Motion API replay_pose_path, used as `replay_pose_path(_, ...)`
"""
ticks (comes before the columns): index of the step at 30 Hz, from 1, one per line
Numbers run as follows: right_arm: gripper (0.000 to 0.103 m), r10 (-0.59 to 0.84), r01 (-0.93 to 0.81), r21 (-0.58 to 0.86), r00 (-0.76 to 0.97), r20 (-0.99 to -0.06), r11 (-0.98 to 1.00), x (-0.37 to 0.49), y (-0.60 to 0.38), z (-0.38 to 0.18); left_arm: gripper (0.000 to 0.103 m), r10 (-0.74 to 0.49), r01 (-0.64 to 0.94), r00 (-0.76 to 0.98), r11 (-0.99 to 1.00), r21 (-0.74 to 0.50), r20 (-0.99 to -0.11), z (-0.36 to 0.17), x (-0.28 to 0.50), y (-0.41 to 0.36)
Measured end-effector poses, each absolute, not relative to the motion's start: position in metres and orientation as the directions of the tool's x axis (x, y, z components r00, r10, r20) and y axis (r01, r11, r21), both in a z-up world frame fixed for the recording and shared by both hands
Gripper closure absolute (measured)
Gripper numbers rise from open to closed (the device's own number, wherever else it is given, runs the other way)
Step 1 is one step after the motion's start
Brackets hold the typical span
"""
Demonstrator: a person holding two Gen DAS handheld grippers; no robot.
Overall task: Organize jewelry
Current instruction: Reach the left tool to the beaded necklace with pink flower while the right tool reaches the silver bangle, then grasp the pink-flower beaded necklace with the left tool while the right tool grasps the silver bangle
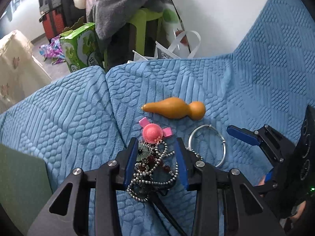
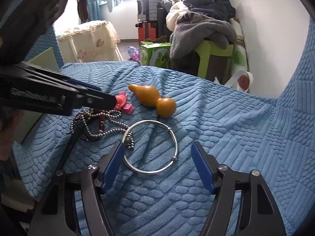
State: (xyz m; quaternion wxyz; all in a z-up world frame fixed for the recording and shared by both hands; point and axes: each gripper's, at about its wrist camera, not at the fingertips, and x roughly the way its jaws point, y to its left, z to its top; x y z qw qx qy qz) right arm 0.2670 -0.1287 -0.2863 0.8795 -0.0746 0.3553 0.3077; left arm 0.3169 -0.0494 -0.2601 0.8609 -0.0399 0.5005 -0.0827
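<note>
Item 1, left gripper [image 1: 156,157]: jaws parted, blue pads straddling a tangled heap of silver ball chain [image 1: 151,169] with dark red beads; the pads flank the heap and whether they touch it cannot be told. In the right wrist view the same gripper [image 2: 94,98] enters from 9 o'clock above the chain [image 2: 98,125].

Item 2, right gripper [image 2: 157,165]: jaws wide apart, one pad at each side of a silver bangle [image 2: 151,145] lying flat on the blue textured cover [image 2: 226,137]; the left pad sits just beside the bangle's small green bead charm. In the left wrist view this gripper [image 1: 250,153] shows at 3 o'clock, and the bangle [image 1: 206,145] lies just right of the chain heap.

Item 3, pink hat-shaped hair clip [image 1: 152,132]: at 12 o'clock of the chain heap, touching it.

Item 4, orange gourd ornament [image 1: 175,109]: lying on its side, at 12 o'clock of the clip and near it, apart from the bangle.

Item 5, background: green carton [image 1: 80,47], grey blanket [image 1: 126,5] piled on a green stool.
</note>
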Motion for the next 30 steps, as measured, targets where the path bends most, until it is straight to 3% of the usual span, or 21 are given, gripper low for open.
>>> replay_pose_path(2,0.046,0.501,-0.607,0.091,0.551,-0.667,0.789,0.267,-0.128,-0.286,0.064,-0.159,0.114,0.482,0.986,-0.118,-0.862,-0.261,0.321,-0.052)
replay_pose_path(4,0.059,0.497,-0.611,0.074,0.56,-0.663,0.788,0.265,-0.127,-0.285,0.064,-0.16,0.127,0.477,0.985,-0.112,-0.864,-0.262,0.324,-0.053)
replay_pose_path(5,0.077,0.482,-0.613,0.055,0.56,-0.673,0.788,0.265,-0.125,-0.286,0.064,-0.16,0.135,0.476,0.985,-0.109,-0.865,-0.262,0.326,-0.054)
replay_pose_path(6,0.082,0.486,-0.619,0.059,0.55,-0.679,0.783,0.266,-0.125,-0.288,0.064,-0.158,0.142,0.474,0.985,-0.102,-0.866,-0.262,0.326,-0.054)
replay_pose_path(10,0.081,0.515,-0.62,0.111,0.523,-0.679,0.777,0.268,-0.132,-0.29,0.064,-0.143,0.184,0.458,0.981,-0.063,-0.877,-0.267,0.33,-0.062)
replay_pose_path(14,0.065,0.549,-0.623,0.16,0.502,-0.669,0.765,0.268,-0.137,-0.287,0.064,-0.118,0.202,0.451,0.979,-0.027,-0.885,-0.272,0.335,-0.069)
replay_pose_path(16,0.045,0.556,-0.627,0.159,0.51,-0.657,0.763,0.266,-0.137,-0.285,0.064,-0.11,0.219,0.447,0.976,-0.01,-0.888,-0.275,0.337,-0.073)
replay_pose_path(17,0.028,0.549,-0.625,0.146,0.52,-0.654,0.767,0.266,-0.137,-0.283,0.064,-0.105,0.224,0.446,0.975,-0.003,-0.889,-0.276,0.337,-0.074)
replay_pose_path(18,0.021,0.535,-0.62,0.125,0.538,-0.651,0.775,0.265,-0.136,-0.283,0.064,-0.1,0.229,0.449,0.973,0.007,-0.888,-0.277,0.338,-0.075)
replay_pose_path(26,0.021,0.498,-0.61,0.11,0.514,-0.699,0.785,0.276,-0.131,-0.292,0.066,-0.111,0.237,0.477,0.971,0.006,-0.872,-0.277,0.336,-0.08)
replay_pose_path(30,0.04,0.509,-0.634,0.095,0.511,-0.693,0.767,0.273,-0.128,-0.291,0.066,-0.12,0.218,0.499,0.976,-0.01,-0.858,-0.277,0.332,-0.081)
